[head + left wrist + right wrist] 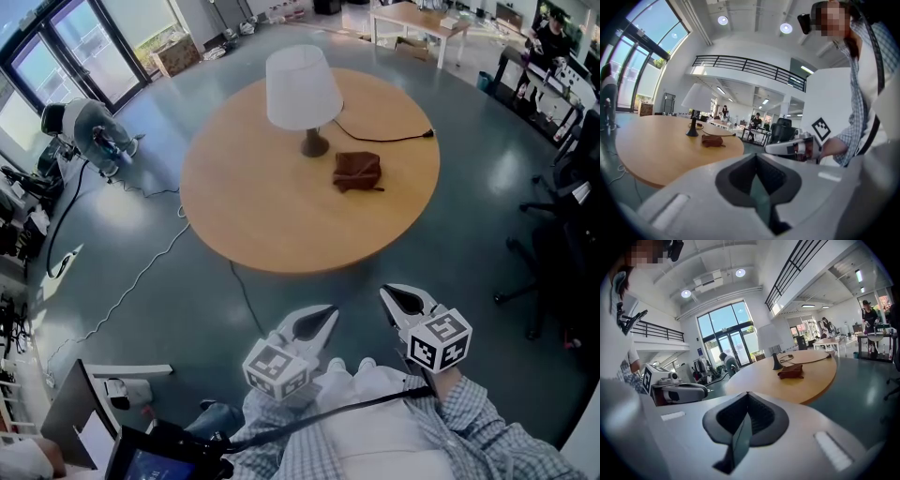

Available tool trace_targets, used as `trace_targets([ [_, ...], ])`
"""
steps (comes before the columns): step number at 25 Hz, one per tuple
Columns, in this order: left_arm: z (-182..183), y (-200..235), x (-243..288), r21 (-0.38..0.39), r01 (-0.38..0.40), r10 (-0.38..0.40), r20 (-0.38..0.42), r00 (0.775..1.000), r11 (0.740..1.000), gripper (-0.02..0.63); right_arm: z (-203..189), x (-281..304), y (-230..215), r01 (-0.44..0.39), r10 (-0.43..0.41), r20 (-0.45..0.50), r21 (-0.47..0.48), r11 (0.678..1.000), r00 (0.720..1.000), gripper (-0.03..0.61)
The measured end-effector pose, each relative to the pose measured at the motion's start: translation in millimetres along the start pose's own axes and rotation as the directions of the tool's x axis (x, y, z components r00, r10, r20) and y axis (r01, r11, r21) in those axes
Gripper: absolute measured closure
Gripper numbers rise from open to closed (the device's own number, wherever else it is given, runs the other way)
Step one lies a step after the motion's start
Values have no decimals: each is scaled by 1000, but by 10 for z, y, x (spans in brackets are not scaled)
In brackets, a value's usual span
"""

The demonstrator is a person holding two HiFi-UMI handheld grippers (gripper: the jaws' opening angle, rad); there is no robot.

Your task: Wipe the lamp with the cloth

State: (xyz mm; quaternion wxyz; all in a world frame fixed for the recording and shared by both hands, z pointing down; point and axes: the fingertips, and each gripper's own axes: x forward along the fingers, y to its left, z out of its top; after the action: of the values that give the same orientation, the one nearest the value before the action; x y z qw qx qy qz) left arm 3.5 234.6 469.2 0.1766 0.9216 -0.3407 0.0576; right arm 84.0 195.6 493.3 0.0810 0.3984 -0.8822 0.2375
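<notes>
Bright daylight from the tall windows at far left glares on the floor. The lamp shade is nearly washed out. Both gripper views curve and darken at the edges.

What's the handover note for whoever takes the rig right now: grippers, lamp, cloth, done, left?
Left hand-held gripper: jaws shut, empty, held in front of the person, short of the table.
Right hand-held gripper: jaws shut, empty, beside the left one, also short of the table.
Lamp: upright near the far side of the round table, its cord trailing right in the head view.
Cloth: brown, bunched, lying on the table just right of the lamp base, not touching it.
Done: nothing; cloth not picked up.
Left: step up to the table, grasp the cloth, wipe the lamp.
</notes>
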Motion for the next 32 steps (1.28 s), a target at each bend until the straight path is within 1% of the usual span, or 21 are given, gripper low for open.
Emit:
trace_targets([
  [3, 15, -17, 42, 5, -23, 23, 9, 1000, 1000, 609, 23, -93, -73, -16, 16, 16, -3, 1000, 1000, 575],
  [7, 101, -17, 43, -9, -61, 61, 50, 997, 998, 609, 87, -167, -142, -26, 26, 17, -17, 1000, 1000, 575],
  [12, 83, -33, 53, -25, -100, 101, 65, 993, 995, 609, 55, -278, -303, -7, 7, 6, -8, 1000, 1000, 575],
  [16, 90, -4, 113, -22, -106, 107, 59, 993, 994, 609, 29, -310, -458, 17, -17, 1, 19, 1000, 1000, 575],
  [19, 117, 61, 159, -17, -104, 105, 54, 993, 994, 609, 36, -224, -515, 18, -18, -1, 28, 999, 1000, 575],
  [24, 180, 308, 288, -10, -98, 98, 62, 993, 995, 609, 110, 51, -557, 8, -8, -3, 22, 1000, 1000, 575],
  [29, 316, 729, 435, -27, -92, 93, 78, 993, 995, 609, 290, 401, -692, 23, -23, -4, 15, 1000, 1000, 575],
  [32, 359, 1008, 552, -37, -72, 74, 58, 996, 997, 609, 453, 707, -820, 44, -44, -4, 26, 999, 999, 575],
])
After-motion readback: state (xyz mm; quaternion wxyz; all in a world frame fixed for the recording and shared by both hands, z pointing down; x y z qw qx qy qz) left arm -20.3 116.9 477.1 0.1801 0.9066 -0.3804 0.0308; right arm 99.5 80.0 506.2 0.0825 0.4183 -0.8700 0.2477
